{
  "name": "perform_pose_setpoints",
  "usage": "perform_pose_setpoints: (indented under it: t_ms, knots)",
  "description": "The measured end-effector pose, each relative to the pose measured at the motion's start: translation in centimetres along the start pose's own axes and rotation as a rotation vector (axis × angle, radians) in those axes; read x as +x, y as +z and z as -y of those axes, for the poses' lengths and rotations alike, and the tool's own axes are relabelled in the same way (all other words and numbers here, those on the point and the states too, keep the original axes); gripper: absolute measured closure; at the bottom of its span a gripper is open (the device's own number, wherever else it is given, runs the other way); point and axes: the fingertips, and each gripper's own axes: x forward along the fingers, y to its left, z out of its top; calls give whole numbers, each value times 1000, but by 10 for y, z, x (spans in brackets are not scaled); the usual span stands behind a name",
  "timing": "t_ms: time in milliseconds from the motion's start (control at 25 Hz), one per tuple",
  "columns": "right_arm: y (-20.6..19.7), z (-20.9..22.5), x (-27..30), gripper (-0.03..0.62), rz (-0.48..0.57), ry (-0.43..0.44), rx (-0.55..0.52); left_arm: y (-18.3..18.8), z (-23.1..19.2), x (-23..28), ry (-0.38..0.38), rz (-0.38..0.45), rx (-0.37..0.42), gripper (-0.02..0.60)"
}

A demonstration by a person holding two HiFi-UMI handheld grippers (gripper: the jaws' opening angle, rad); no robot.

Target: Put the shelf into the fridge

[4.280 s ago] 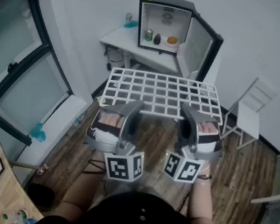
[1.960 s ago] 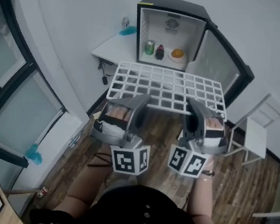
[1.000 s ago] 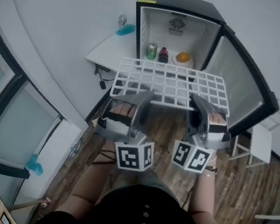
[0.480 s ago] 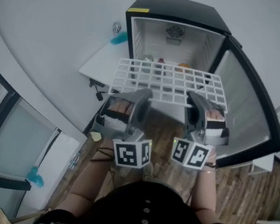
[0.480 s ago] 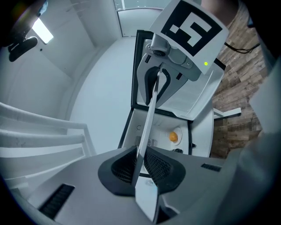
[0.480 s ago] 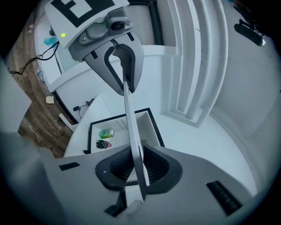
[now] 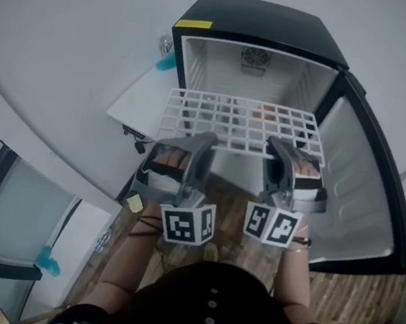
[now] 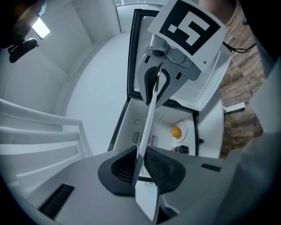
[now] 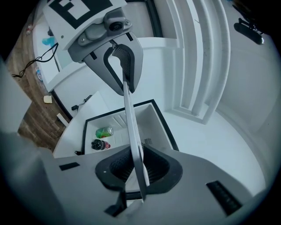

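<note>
Because the shelf [image 7: 239,124] is a wide, flat grid of white-coated wire, you carry it level by its near edge, one grip toward each corner, so it cannot tip or swing. Your left tool [image 7: 201,139] pinches that edge between its ribbed black pads, and your right tool [image 7: 274,148] does the same further along. Seen from either tool, the shelf runs edge-on as a thin white strip. It hangs just in front of the open fridge [image 7: 262,21]; whether its far edge has crossed the threshold I cannot tell. The fridge is a small black box with a smooth white liner, and the ridges on its side walls are, I judge, the ledges the shelf must slide onto. Its door [image 7: 359,189] stands wide to your right, out of the way. A green can [image 9: 103,131], a dark bottle [image 9: 98,144] and an orange [image 8: 176,131] on a plate [image 8: 183,130] sit on the cavity floor, so the shelf has to go in above them. The fridge rests on a white tabletop [image 7: 133,100] over wood-plank floor [image 7: 234,199].
</note>
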Motion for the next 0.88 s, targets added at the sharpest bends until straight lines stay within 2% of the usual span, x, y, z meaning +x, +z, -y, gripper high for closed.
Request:
perform_pose_setpoints:
  t_ms: [440,880]
  knots:
    - [-4,-2,-1,536,24,-27,-23,2,7,-1,46,-3,-10,534]
    - [-3,-1,0,536,15,-56,-41,0,6,1,60,19,-15,534]
